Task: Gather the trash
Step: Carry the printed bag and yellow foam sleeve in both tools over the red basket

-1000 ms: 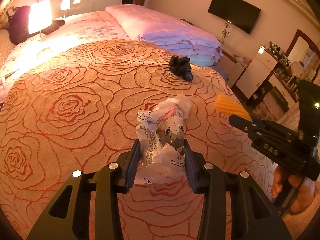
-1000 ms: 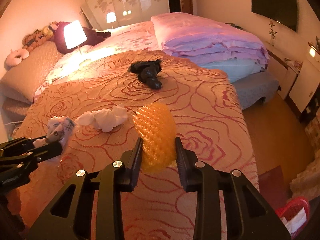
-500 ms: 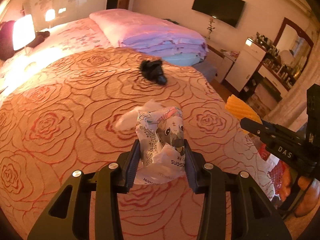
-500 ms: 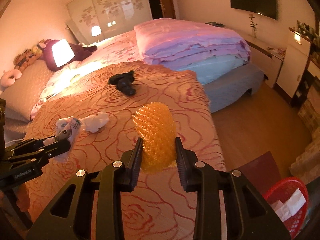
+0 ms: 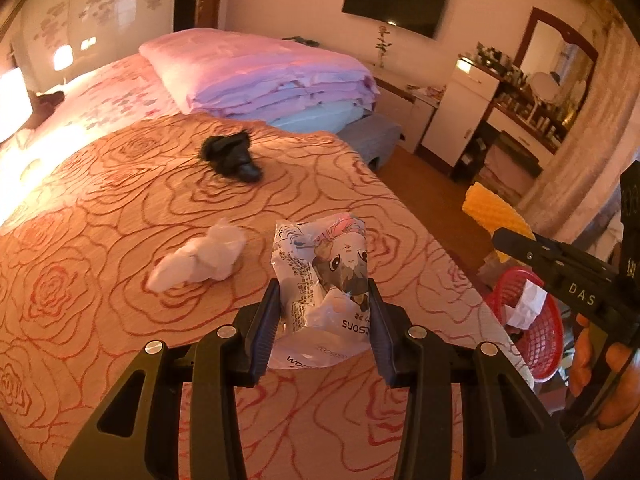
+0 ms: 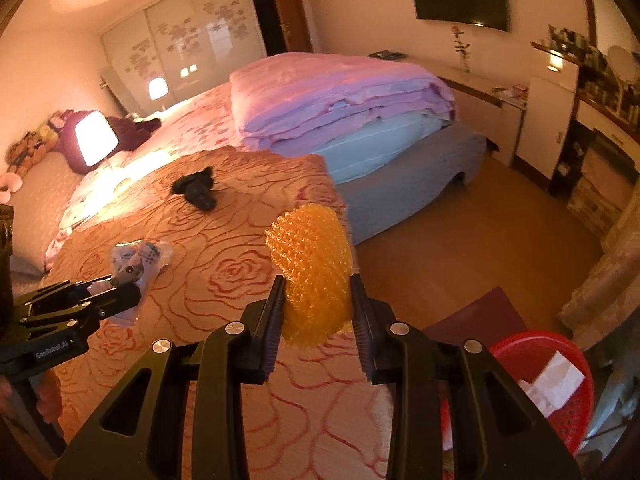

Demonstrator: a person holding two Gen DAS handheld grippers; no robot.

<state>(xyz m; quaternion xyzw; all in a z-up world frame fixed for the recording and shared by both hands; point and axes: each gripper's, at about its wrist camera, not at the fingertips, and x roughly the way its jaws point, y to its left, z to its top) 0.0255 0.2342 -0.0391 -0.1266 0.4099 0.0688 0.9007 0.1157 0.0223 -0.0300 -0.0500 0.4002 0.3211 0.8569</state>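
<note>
The wrapper [image 5: 320, 276] is glossy, crinkled plastic film; the orange foam net [image 6: 312, 268] looks bumpy and matt. The bedspread [image 5: 120, 208] is woven cloth, the basket [image 6: 560, 412] meshed red plastic.

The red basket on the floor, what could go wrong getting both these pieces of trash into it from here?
The red basket sits low beside the bed, so a release from this height may miss it. The orange foam net in the right gripper is light and could drift. The snack wrapper in the left gripper is crumpled and might cling to a finger.
</note>
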